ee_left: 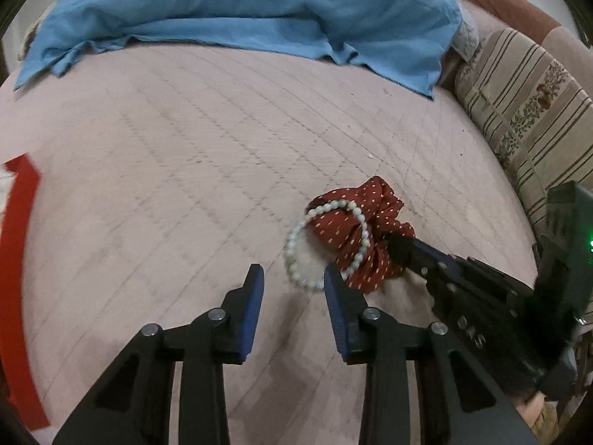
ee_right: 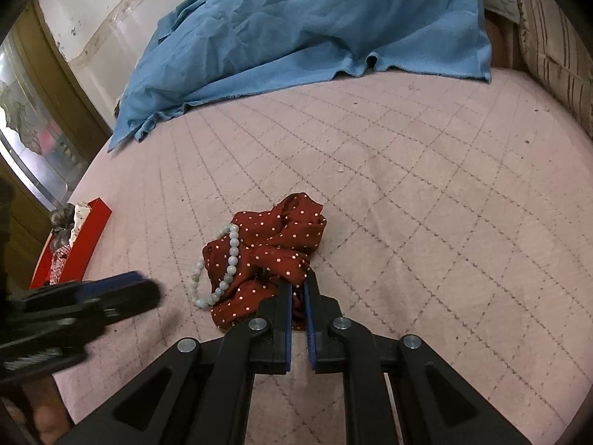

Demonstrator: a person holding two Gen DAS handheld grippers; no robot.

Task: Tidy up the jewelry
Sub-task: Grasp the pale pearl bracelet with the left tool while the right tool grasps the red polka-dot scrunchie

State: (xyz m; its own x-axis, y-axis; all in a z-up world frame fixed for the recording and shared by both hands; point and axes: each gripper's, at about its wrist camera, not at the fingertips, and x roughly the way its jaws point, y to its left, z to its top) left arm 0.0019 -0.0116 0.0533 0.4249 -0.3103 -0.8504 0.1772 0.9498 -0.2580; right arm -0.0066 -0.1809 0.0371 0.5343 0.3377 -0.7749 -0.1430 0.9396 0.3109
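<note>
No legible writing. Right gripper (ee_right: 298, 289) clamped on red dotted scrunchie (ee_right: 270, 256) mid-quilt (ee_right: 407, 185). Bead bracelet (ee_right: 222, 270) draped over scrunchie's left side, loop running near-to-far. Left gripper (ee_left: 294, 278) fingers spread, holding nothing, just beside bracelet. Red box (ee_right: 79, 244) far left.

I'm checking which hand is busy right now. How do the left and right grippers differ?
The left gripper is open and holds nothing, while the right gripper is shut on the red dotted scrunchie. The left sits beside the bead bracelet; the right is at the scrunchie's edge. Both have black arms with blue pads.
</note>
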